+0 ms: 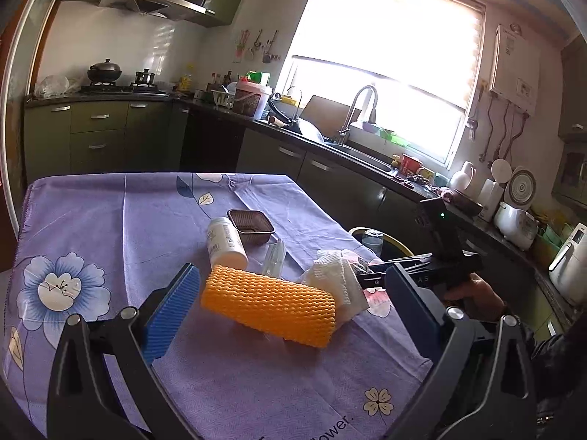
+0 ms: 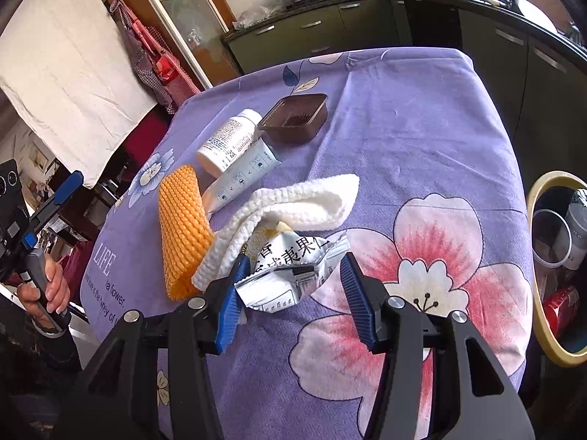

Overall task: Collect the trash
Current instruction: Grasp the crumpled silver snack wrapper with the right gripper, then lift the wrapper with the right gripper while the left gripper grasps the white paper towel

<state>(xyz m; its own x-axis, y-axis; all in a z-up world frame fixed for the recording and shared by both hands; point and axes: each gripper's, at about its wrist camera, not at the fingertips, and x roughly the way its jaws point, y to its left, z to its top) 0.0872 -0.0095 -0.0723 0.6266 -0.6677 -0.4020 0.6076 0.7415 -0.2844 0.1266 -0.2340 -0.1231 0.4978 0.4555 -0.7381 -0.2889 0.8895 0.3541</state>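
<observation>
Six bits of trash are on the surface (image 1: pixel 91 220) yet, so I'd say this job has barely begun.

Left wrist view: the left claw (image 1: pixel 290 293) stands wide, holding nothing, with the orange foam sleeve (image 1: pixel 269 310) lying just ahead between its pads. Past that are a white bottle (image 1: pixel 225 244), a brown plastic tray (image 1: pixel 251 225) and a crumpled paper towel (image 1: pixel 335 278) near the surface's right edge. The bin (image 1: pixel 378 240) sits on the floor off that edge with stuff already in it. Kitchen behind: bright window, sink, stove.

Right wrist view: the right claw (image 2: pixel 291 295) is about half open around the snack wrapper (image 2: pixel 290 271); one pad looks to touch it, no squeeze that I can see. A white tube (image 2: pixel 242 178) lies between bottle and sleeve. Purple floral cloth covers everything.
</observation>
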